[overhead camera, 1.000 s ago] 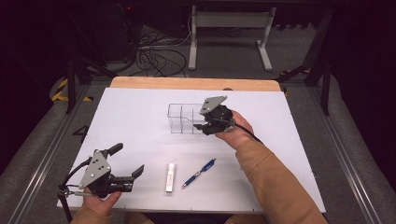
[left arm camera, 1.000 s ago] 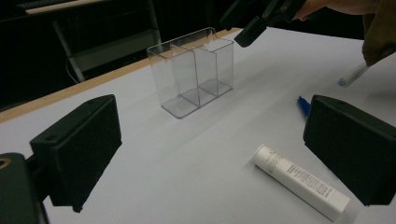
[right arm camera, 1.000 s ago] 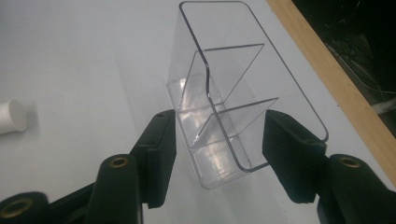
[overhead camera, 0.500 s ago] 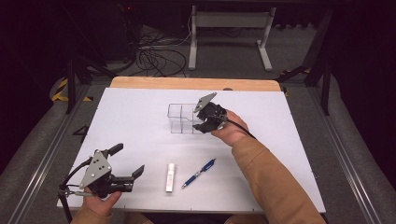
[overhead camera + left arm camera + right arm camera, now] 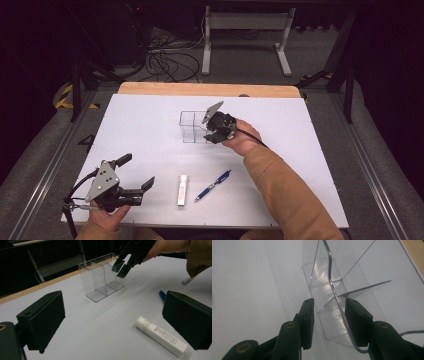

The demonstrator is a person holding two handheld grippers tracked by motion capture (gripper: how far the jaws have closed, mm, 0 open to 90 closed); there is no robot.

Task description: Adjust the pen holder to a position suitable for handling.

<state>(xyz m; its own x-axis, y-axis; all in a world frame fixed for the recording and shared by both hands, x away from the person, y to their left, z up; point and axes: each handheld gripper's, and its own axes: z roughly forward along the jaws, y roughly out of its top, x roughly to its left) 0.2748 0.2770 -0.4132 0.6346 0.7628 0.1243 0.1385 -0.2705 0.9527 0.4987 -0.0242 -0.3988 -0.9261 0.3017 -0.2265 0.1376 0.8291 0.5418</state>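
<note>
sleeve [image 5: 280, 187]: tan | claws: black, brass-coloured screws | plates: grey, three-cornered | cables: black

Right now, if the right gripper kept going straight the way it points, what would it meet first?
The right gripper would likely meet the clear divided box. Its open jaws already straddle the box's near wall, one inside and one outside, though whether they touch it is unclear.

White table top [image 5: 140, 125] with wooden far edge, clear divided organiser [image 5: 192, 127], white tube [image 5: 183, 190], blue pen [image 5: 212, 185]
</note>
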